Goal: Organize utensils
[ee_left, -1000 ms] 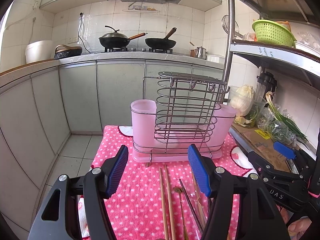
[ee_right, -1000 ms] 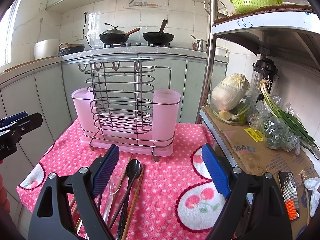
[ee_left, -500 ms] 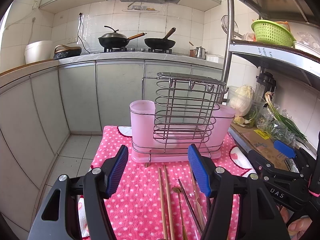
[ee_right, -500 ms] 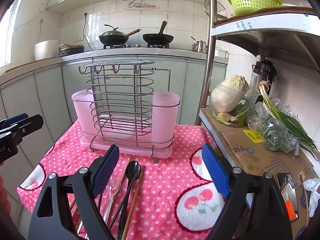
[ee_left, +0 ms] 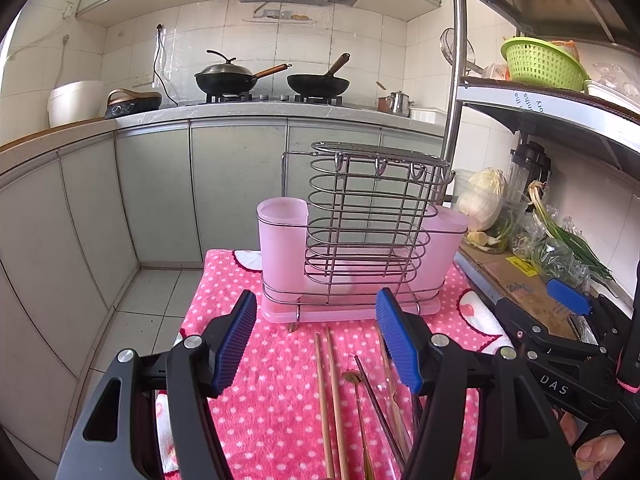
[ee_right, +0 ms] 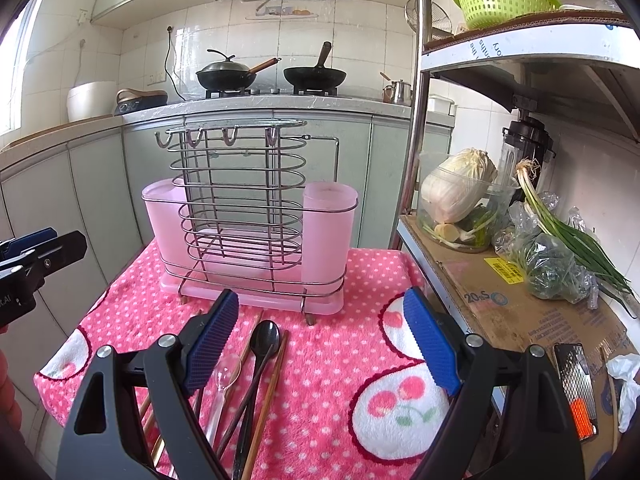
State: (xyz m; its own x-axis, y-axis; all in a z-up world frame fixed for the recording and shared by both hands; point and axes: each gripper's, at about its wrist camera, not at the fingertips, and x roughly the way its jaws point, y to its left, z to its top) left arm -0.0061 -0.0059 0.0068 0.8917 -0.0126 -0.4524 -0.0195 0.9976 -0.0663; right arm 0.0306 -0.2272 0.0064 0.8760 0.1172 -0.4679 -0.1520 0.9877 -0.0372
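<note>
Two grippers, the left gripper (ee_left: 316, 340) and the right gripper (ee_right: 320, 340), are held with jaws released and nothing grasped. The utensils (ee_right: 256, 364) are laid touching at 6 o'clock of the rack (ee_right: 248, 216) on the towel (ee_right: 340, 360). Neighbouring pieces could be dragged when one is pinched, since chopsticks (ee_left: 332, 392) and the black spoon (ee_right: 264, 340) are crowded together.
</note>
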